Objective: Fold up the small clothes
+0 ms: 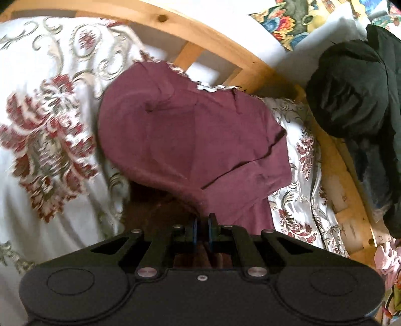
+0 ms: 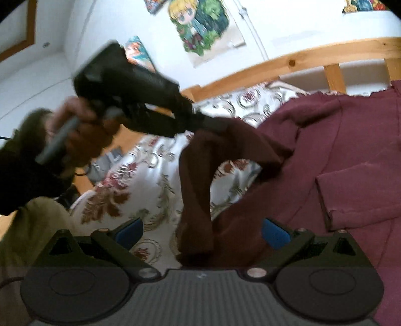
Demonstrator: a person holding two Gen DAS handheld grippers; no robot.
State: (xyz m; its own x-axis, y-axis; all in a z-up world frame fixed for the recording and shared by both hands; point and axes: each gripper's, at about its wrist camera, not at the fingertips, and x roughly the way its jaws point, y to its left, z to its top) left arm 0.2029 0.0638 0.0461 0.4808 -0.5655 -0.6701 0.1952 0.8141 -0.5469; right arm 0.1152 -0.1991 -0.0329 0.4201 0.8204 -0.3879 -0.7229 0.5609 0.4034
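A maroon garment [image 1: 190, 130] lies spread on the flowered bedspread [image 1: 50, 100], with one edge lifted toward the camera. My left gripper [image 1: 203, 220] is shut on that lifted edge. In the right wrist view the left gripper [image 2: 215, 124], held by a hand [image 2: 82, 135], pinches a raised fold of the garment [image 2: 338, 150], and a dark strip of the cloth hangs down from it. My right gripper [image 2: 203, 233] is open. The hanging strip passes between its blue pads [image 2: 275, 235] without either pad pressing on it.
A wooden bed rail [image 1: 225, 47] curves behind the bedspread. A heap of black clothes [image 1: 351, 95] hangs over it at the right, with a colourful pillow [image 1: 288, 20] beyond and pink cloth [image 1: 386, 260] at the lower right. Posters [image 2: 200, 27] hang on the white wall.
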